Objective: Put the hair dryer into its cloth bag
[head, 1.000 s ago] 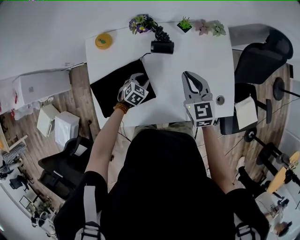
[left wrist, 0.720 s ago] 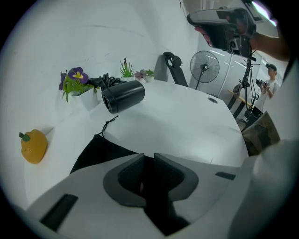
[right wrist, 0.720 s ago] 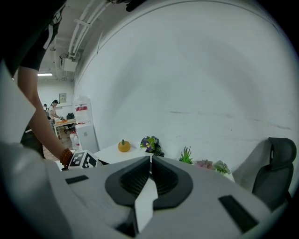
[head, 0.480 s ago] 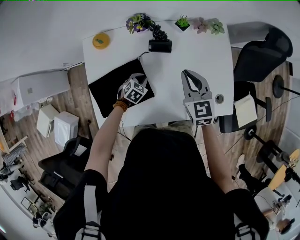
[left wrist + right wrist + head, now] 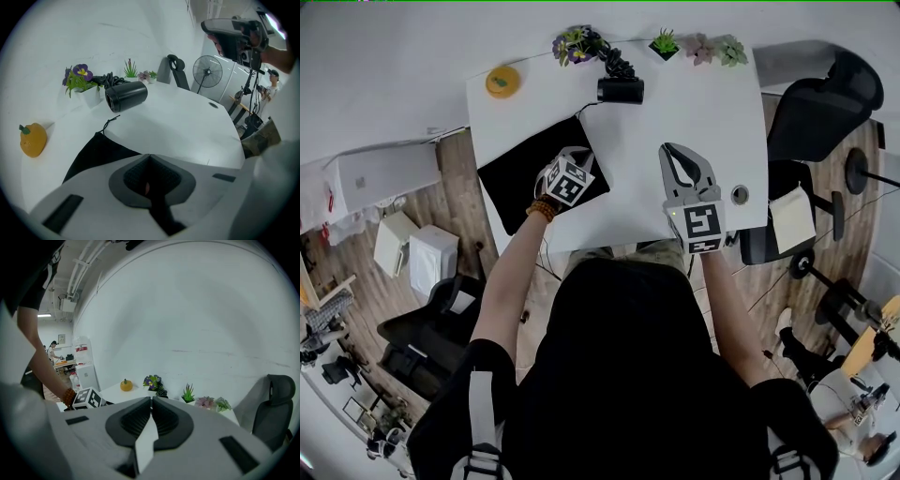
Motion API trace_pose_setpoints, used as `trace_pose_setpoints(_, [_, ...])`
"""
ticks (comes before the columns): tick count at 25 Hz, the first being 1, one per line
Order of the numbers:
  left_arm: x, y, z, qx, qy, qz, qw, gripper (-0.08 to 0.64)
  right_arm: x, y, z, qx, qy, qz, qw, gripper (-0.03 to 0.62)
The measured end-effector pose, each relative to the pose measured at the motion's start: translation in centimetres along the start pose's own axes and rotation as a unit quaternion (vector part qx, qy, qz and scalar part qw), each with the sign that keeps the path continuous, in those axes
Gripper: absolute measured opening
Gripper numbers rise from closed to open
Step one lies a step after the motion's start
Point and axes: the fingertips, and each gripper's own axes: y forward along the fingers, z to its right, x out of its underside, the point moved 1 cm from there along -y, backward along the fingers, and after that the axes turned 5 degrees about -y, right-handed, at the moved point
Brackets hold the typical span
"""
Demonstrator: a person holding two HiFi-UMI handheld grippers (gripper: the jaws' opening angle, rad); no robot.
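1. Appears to be at the bag-gripping step: pinches the near right edge of the cloth bag [image 5: 525, 171] with the left gripper [image 5: 149, 157], having just closed its jaws tight, seemingly onto a fold of the black fabric.
2. Holds the right gripper [image 5: 151, 398] above bare table [image 5: 675, 122], jaws pressed together with nothing between them.
3. Finds the hair dryer [image 5: 621, 91] lying on its side at the far end of the table, just beyond the bag's drawstring corner [image 5: 110, 123], well apart from both grippers and not yet bagged.
4. Next, probably: raise the cloth to open the bag's mouth, spread the right jaws, reach across and grip the dryer. Calls for a wide opening on that thick round barrel, and perhaps a regrip nearer the drawstring end.
5. Should mind the coiled cord [image 5: 621, 66] behind the dryer, lying right against the potted flowers [image 5: 79, 77]; could drag the pot when lifted.
6. Also in view: a toy orange [image 5: 33, 139] at the far left corner, small succulents [image 5: 717, 52] along the far edge, a black office chair [image 5: 820, 117] to the right. Nothing standing between grippers and dryer.
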Motion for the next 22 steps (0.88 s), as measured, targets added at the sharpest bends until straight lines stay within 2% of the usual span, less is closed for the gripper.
trace_pose_setpoints(11, [-1.6, -4.4, 0.2, -0.01, 0.011, 0.046, 0.9988, 0.023, 0.4, -0.2, -0.2, 0.006, 0.001, -0.002, 1.0, 0.032])
trace_pose_setpoints(22, [-2.0, -8.8, -0.1, -0.029, -0.001, 0.076, 0.9967, 0.024, -0.6, 1.2, -1.6, -0.019, -0.02, -0.002, 1.0, 0.032])
